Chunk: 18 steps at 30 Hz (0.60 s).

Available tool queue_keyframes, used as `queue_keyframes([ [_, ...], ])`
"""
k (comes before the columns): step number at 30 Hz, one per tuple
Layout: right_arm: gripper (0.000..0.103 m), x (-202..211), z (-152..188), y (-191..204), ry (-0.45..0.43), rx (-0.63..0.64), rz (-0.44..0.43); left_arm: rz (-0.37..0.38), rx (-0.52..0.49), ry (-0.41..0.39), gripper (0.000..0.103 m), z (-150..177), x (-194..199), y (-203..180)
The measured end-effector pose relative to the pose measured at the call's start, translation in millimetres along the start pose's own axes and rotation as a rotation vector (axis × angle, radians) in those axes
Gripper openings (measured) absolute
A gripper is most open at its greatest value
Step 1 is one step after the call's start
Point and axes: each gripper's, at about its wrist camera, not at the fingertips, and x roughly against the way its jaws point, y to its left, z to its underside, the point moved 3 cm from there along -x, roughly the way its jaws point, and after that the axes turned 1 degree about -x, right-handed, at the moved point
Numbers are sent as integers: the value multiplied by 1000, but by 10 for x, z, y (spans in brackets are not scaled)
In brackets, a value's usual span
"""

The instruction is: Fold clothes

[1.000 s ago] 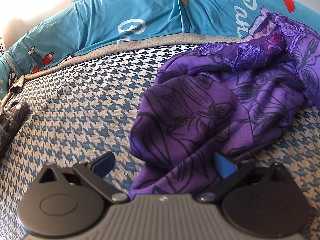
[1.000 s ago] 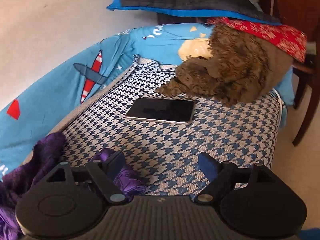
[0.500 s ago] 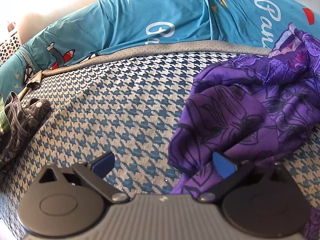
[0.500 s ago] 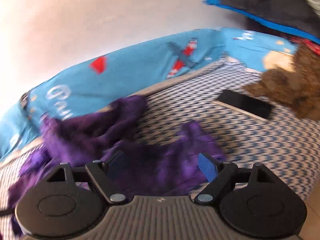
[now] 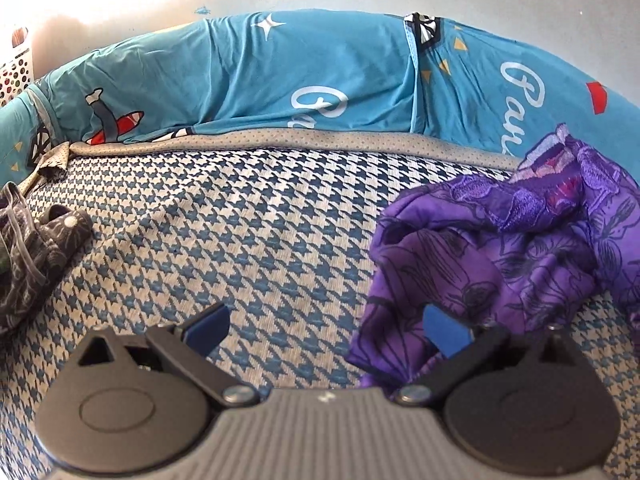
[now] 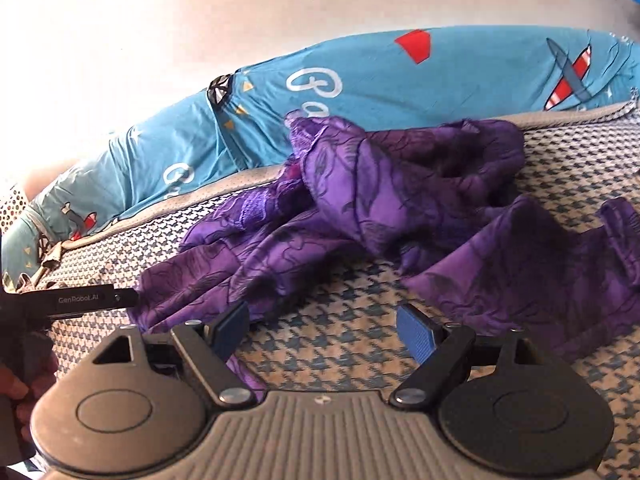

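Note:
A crumpled purple floral garment [image 5: 500, 260] lies on the blue-and-white houndstooth mattress [image 5: 260, 232]. My left gripper [image 5: 326, 330] hovers open at the garment's left edge, its right pad over the cloth and the left pad over bare mattress. In the right wrist view the same purple garment [image 6: 380, 208] spreads across the middle. My right gripper [image 6: 324, 330] is open just in front of it, with only mattress between the pads. One black finger [image 6: 96, 300] of the left gripper reaches in from the left, its tip at the garment's edge.
A blue printed sheet [image 5: 260, 80] banks up along the far side against a pale wall. A dark patterned garment [image 5: 28, 248] lies at the mattress's left end. A person's hand [image 6: 16, 392] shows at the lower left of the right wrist view.
My right gripper swung left, away from the phone and brown garment, and now faces the purple garment. My left gripper drew back and left, so the garment sits further right in its view.

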Motion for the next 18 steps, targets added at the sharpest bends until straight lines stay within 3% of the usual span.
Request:
queue_keyframes([
  [6, 81, -335, 69, 229, 47, -113, -83, 20, 52, -16, 103, -32, 60, 198],
  [18, 81, -914, 155, 411, 94, -359, -23, 26, 84, -32, 103, -6, 62, 413],
])
